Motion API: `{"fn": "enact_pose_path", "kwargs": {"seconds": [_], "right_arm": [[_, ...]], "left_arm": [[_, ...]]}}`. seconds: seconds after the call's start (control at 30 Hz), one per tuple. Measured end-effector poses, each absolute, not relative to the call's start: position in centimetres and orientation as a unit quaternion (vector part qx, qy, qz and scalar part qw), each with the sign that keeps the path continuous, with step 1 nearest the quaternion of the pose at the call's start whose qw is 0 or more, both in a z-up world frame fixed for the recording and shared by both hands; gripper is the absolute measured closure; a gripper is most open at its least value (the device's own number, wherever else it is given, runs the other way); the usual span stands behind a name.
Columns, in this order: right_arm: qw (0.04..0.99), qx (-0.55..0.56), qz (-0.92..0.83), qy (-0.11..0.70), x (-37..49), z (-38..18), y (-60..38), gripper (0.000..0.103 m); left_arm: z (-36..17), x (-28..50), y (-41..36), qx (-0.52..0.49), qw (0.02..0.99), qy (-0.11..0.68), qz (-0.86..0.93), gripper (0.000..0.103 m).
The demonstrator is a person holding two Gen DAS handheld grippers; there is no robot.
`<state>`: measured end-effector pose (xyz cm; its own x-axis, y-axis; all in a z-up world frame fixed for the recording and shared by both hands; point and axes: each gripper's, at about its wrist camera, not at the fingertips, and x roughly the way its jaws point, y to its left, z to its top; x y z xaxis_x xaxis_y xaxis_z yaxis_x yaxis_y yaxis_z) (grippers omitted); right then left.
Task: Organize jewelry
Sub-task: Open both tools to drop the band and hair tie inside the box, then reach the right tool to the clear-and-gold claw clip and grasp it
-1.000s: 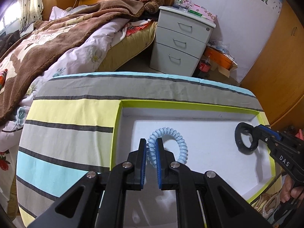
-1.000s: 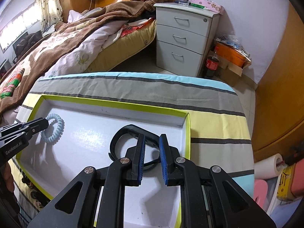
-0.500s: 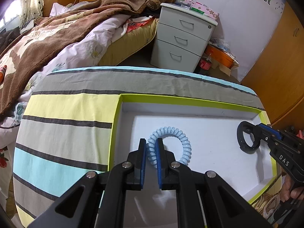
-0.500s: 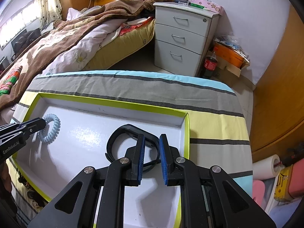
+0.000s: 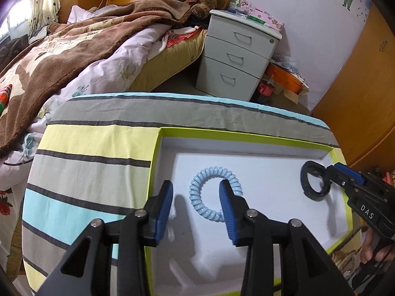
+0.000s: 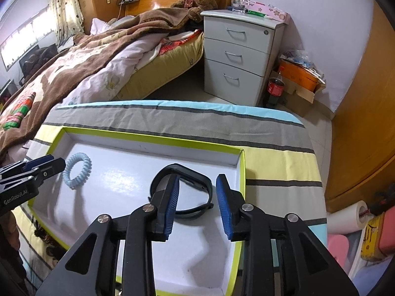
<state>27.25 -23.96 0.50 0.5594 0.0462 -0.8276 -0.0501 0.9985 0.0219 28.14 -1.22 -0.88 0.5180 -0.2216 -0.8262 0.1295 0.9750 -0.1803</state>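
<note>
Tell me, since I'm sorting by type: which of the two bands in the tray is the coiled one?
The light blue spiral bracelet, lying between the open left claw. The other, the black band at the open right claw, is smooth.

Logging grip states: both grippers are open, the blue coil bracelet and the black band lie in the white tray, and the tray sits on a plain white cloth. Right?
Not quite: the cloth under the tray is striped, as the left wrist view shows. The rest holds.
</note>
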Motion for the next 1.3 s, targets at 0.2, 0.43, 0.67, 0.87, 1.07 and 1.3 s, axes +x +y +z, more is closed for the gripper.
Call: {"fn": "enact_pose_path", "kwargs": {"seconds": [0.2,0.43,0.67,0.87,1.07,1.3], "right_arm": [[0.891,0.006,0.03,0.453,25.8,2.0,-24.0,0.07],[0.901,0.021,0.035,0.432,22.7,3.6,-24.2,0.065],[0.91,0.033,0.041,0.412,18.4,4.6,-24.9,0.058],[0.908,0.028,0.038,0.415,14.8,4.0,-26.1,0.058],[0.906,0.025,0.042,0.42,12.7,2.8,-27.4,0.055],[0.902,0.013,0.066,0.427,12.0,1.4,-28.0,0.053]], "left_arm": [[0.6,26.8,-0.8,-0.053,0.876,0.469,-0.1,0.055],[2.9,23.8,0.1,-0.054,0.886,0.446,-0.112,0.047],[4.3,20.1,1.3,-0.057,0.893,0.429,-0.12,0.044],[4.2,16.9,2.5,-0.065,0.893,0.427,-0.127,0.038],[3.1,14.4,3.5,-0.077,0.888,0.436,-0.127,0.036],[1.5,12.0,4.6,-0.093,0.878,0.448,-0.139,0.033]]}}
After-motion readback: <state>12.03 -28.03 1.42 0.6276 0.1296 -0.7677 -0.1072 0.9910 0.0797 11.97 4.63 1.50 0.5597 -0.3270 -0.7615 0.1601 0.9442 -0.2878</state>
